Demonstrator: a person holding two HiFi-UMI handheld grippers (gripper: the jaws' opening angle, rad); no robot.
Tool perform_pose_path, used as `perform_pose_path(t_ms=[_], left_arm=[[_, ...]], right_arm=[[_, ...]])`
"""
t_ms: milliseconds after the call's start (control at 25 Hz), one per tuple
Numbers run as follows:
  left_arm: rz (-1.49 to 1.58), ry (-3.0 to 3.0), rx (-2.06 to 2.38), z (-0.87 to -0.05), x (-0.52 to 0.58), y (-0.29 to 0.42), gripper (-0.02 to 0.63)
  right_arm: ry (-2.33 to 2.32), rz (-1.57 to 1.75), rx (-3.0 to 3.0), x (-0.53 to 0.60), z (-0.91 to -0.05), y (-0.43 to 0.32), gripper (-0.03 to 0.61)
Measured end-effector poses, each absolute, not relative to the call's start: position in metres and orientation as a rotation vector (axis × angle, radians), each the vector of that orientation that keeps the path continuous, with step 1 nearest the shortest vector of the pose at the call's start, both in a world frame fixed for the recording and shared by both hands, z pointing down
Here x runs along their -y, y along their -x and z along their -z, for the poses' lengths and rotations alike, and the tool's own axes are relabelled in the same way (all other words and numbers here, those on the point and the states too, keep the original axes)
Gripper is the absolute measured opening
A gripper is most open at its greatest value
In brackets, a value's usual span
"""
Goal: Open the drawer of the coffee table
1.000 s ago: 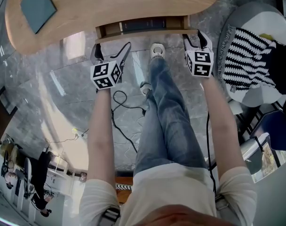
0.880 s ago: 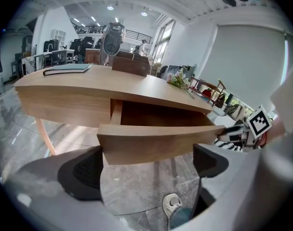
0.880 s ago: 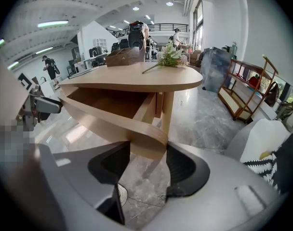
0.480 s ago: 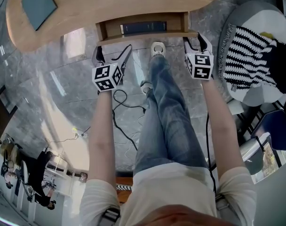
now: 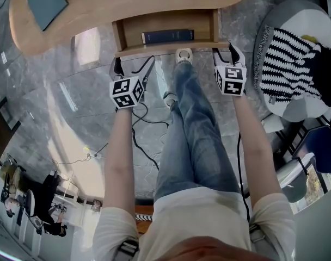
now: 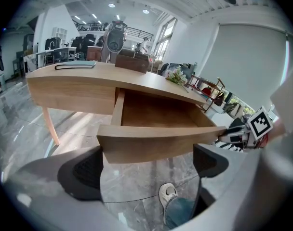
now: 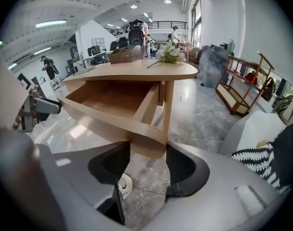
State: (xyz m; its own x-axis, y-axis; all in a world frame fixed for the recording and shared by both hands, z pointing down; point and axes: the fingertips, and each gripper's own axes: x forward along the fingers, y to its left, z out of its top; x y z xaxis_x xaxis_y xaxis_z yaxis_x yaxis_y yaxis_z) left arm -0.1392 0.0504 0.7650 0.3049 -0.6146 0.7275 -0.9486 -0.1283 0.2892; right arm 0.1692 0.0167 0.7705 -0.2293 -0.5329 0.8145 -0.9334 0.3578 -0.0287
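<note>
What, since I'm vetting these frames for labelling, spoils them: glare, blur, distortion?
Head view: bright glare streaks the glossy floor, otherwise sharp. Left gripper view: fisheye curves the wall, dark corners. Right gripper view: same bending and vignette, no blur.

Navy book (image 5: 167, 36), striped cushion (image 5: 288, 64)
</note>
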Motion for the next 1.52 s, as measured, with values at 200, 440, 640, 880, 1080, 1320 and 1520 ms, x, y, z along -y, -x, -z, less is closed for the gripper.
perform_pose_path(t_ms=[200,440,640,880,1080,1320,1520], left_arm=[[-0.593,-1.818,1.377,-0.770,-0.072,0.135,0.589],[-0.603,-1.794,1.352,-0.779,-0.098,0.129,0.589],[-0.600,-1.787,1.339,-0.784,-0.108,0.123,0.589],[-0.604,-1.748,1.346,-0.791,-0.111,0.126,0.590],[-0.633,-1.743,1.337,-0.800,-0.118,0.126,0.589],[-0.665,-1.718,1.328,-0.812,-0.123,0.129,0.589],[-0.679,-1.705,1.335,-0.817,-0.122,0.130,0.589]], right_arm=[[-1.270,-0.711,1.865,-0.037,-0.776,-0.173,0.225],[-1.263,-0.731,1.833,-0.058,-0.785,-0.179,0.225],[-1.250,-0.724,1.817,-0.060,-0.789,-0.184,0.224],[-1.262,-0.746,1.809,-0.070,-0.795,-0.183,0.221],[-1.260,-0.761,1.802,-0.077,-0.804,-0.182,0.221],[-1.266,-0.776,1.771,-0.084,-0.815,-0.182,0.221],[-1.254,-0.774,1.769,-0.084,-0.820,-0.182,0.221]])
